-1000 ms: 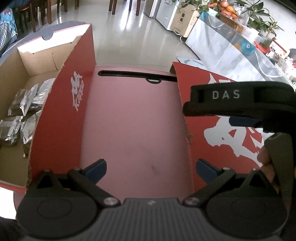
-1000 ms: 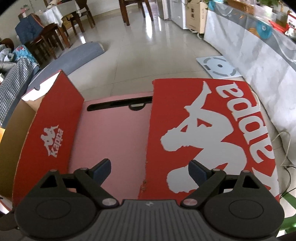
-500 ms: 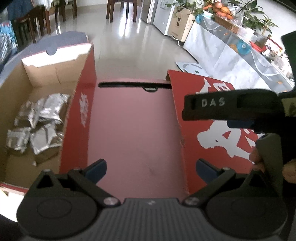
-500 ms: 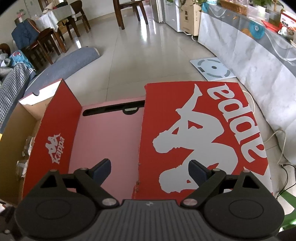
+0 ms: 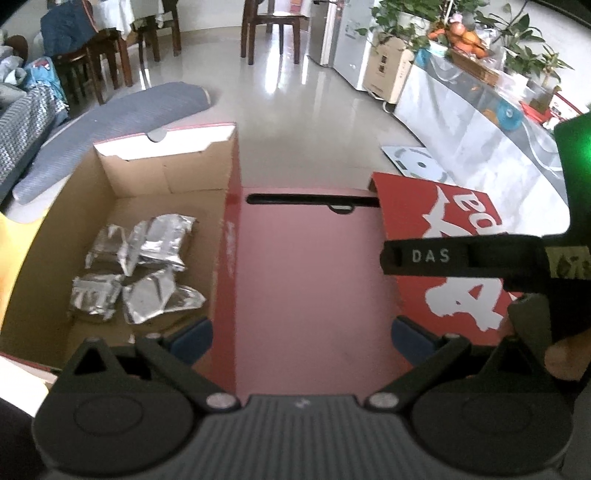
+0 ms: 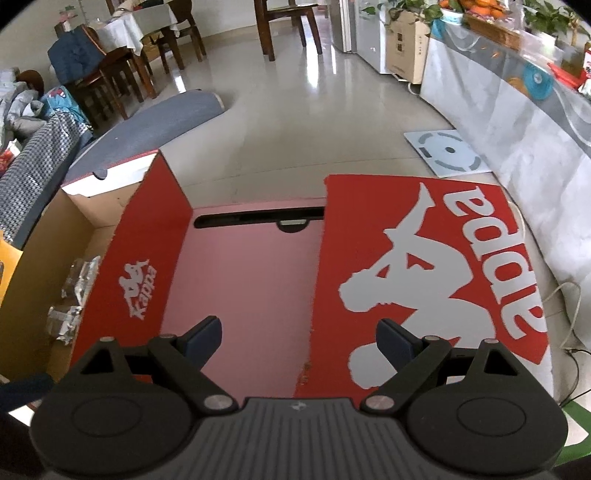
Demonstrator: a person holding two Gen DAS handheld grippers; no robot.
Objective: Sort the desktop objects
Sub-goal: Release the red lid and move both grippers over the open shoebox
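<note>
Left gripper (image 5: 301,334), nearest the left wrist camera, is standing wide open with nothing between its blue-padded fingers (image 5: 192,336); it is hovering over the pink inner panel (image 5: 306,280) of an opened red Kappa shoebox (image 5: 229,258). Right gripper (image 6: 297,338) is likewise gaping wide and holding nothing, its pads straddling the seam where that pink panel (image 6: 243,280) is meeting the red lid flap (image 6: 436,280). In the left wrist view the right gripper's black body, lettered DAS (image 5: 465,255), is reaching in from the right edge over the lid flap (image 5: 436,236), with part of the person's hand (image 5: 565,354) gripping it and a green glow showing above.

Left of the upright red side wall, the brown cardboard tray (image 5: 44,266) of the shoebox is lying open, and several crumpled silver foil packets (image 5: 140,269) are resting together on its floor, well apart from both grippers; the right wrist view is catching only their edge (image 6: 74,295). A slot with a finger notch (image 6: 258,221) is running along the far end of the pink panel.

Beyond the box, a grey rolled mat (image 5: 122,125) is lying on the glossy tiled floor, a white bathroom scale (image 6: 448,151) is sitting near a cloth-draped counter (image 5: 480,147), and dark wooden chairs (image 6: 284,26) are standing farthest back.
</note>
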